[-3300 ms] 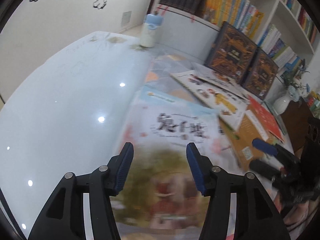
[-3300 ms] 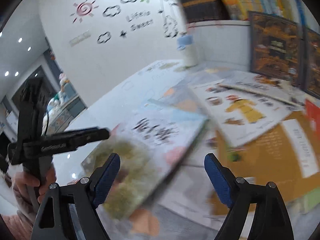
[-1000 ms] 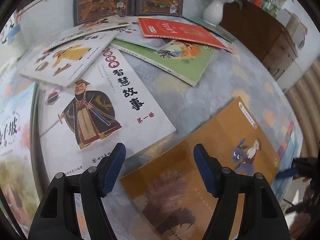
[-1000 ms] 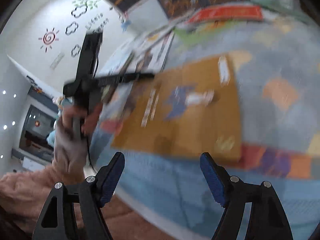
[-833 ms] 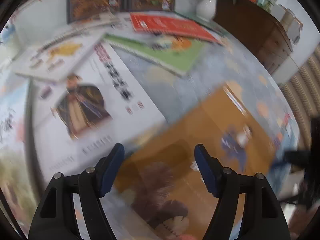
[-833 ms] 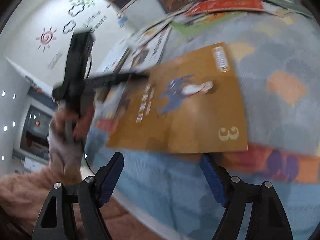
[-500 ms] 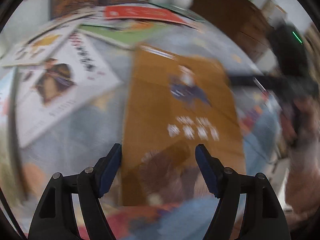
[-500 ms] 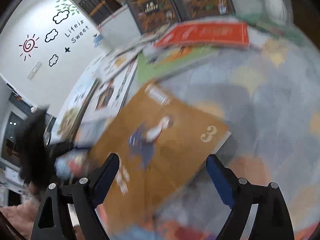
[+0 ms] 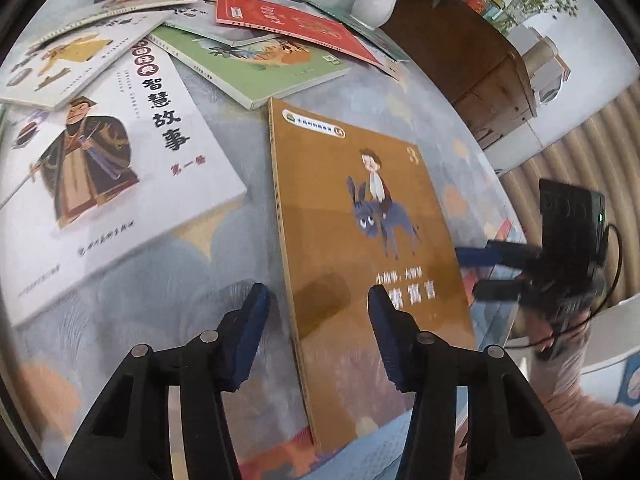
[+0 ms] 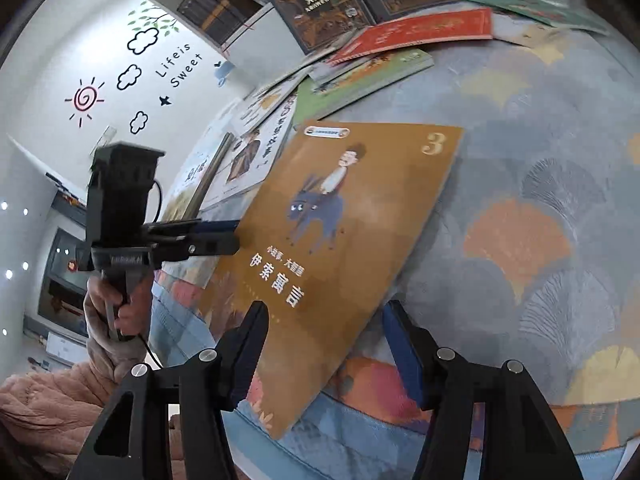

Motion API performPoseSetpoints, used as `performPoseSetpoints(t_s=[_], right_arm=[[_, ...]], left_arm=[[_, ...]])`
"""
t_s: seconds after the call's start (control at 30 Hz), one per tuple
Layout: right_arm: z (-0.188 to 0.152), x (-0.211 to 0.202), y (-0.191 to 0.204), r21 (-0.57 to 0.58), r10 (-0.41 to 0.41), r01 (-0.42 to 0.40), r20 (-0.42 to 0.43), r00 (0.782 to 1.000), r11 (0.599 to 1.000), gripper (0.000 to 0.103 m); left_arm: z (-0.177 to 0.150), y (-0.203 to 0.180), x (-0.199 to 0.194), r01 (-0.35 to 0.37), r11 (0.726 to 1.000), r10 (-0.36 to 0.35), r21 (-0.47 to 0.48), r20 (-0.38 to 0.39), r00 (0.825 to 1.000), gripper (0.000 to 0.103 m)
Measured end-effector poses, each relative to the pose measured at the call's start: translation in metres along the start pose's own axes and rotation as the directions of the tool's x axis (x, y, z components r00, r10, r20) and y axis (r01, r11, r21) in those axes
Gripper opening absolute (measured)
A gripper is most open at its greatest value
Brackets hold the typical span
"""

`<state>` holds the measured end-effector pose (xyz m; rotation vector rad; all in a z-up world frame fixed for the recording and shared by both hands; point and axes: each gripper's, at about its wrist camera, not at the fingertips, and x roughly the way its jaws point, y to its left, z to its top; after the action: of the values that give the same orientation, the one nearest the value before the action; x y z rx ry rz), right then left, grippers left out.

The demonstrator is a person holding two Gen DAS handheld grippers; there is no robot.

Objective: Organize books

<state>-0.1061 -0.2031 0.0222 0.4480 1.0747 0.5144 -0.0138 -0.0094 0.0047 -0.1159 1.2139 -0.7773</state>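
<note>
Orange book (image 9: 360, 216) w/ boy on donkey & "3", flat on patterned cloth (image 10: 540, 200), btwn both hand-held grippers: left (image 9: 318, 334) & right (image 10: 324, 346), each wide open, holding nothing. Vs 1 s ago it's turned, spine now leftward. Other books scattered beyond; bookshelf (image 10: 224, 4) behind.

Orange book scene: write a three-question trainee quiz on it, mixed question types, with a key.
1. True or false: the left gripper is shut on the orange book.
2. Which numeral is printed on the orange book's cover? A) 1 B) 3 C) 7
3. Fill in: in the left wrist view, the book lying just beyond the orange book's far end has a ____ cover.

Key:
1. False; its jaws stand open, and so do those of the right gripper.
2. B
3. green
</note>
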Motion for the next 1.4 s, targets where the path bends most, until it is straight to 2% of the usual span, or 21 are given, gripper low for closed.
performPoseSetpoints(t_s=[0.07,0.2,0.27,0.43,0.5,0.6,0.73,0.8,0.87,0.93,1.0,1.07,1.3,1.4], right_arm=[[0.005,-0.001,-0.003,0.027,-0.004,0.003,0.016,1.000,1.000,0.062],[0.021,0.003,-0.007,0.016,-0.033,0.033,0.032,0.999,0.999,0.062],[0.024,0.004,-0.007,0.015,-0.028,0.028,0.025,0.999,1.000,0.063],[-0.001,-0.005,-0.003,-0.022,0.042,-0.043,-0.076,0.996,0.999,0.063],[-0.007,-0.006,-0.006,-0.025,0.068,-0.069,-0.054,0.996,0.997,0.063],[0.001,-0.002,-0.023,0.044,0.155,-0.154,-0.010,0.988,0.987,0.062],[0.007,0.002,-0.022,0.012,0.145,-0.145,0.017,0.989,0.989,0.060],[0.006,0.002,-0.022,0.007,0.127,-0.128,0.033,0.991,0.992,0.052],[0.006,0.002,-0.027,0.016,0.088,-0.089,0.060,0.994,0.996,0.026],[0.008,0.006,-0.037,0.028,0.115,-0.118,0.084,0.990,0.993,0.021],[0.011,0.007,-0.041,0.007,0.157,-0.158,0.076,0.985,0.987,0.021],[0.011,0.006,-0.039,-0.003,0.159,-0.159,0.067,0.985,0.987,0.021],[0.012,0.006,-0.030,0.024,0.098,-0.100,0.080,0.992,0.995,0.021],[0.012,0.004,-0.019,0.008,0.040,-0.041,0.086,0.996,0.999,0.023]], left_arm=[[0.002,-0.003,0.001,-0.026,1.000,0.026,-0.005,0.002,1.000,0.048],[-0.017,-0.031,0.002,-0.107,0.992,0.107,0.063,0.004,0.994,0.049],[-0.020,-0.034,0.003,-0.126,0.990,0.126,0.068,0.003,0.992,0.049],[-0.016,-0.010,-0.005,-0.037,0.999,0.036,-0.016,-0.023,0.999,0.046],[-0.011,-0.001,-0.004,-0.013,0.999,0.012,-0.039,-0.022,1.000,0.038],[-0.009,0.001,-0.002,-0.028,0.999,0.027,-0.043,-0.010,1.000,0.031],[-0.014,-0.003,-0.003,-0.066,0.998,0.066,-0.023,0.027,0.997,0.031],[-0.016,-0.001,-0.005,-0.054,0.998,0.055,-0.032,0.035,0.998,0.031],[-0.014,-0.002,-0.002,-0.052,0.998,0.054,-0.033,0.040,0.998,0.031],[-0.015,-0.002,-0.002,-0.055,0.998,0.057,-0.032,0.044,0.997,0.031],[-0.015,-0.001,-0.003,-0.054,0.998,0.056,-0.036,0.045,0.997,0.031],[-0.015,-0.001,-0.003,-0.055,0.998,0.057,-0.038,0.044,0.997,0.031],[-0.017,-0.010,-0.001,-0.112,0.993,0.113,-0.026,0.059,0.992,0.031],[-0.018,-0.009,-0.002,-0.110,0.993,0.113,-0.046,0.069,0.991,0.031]])
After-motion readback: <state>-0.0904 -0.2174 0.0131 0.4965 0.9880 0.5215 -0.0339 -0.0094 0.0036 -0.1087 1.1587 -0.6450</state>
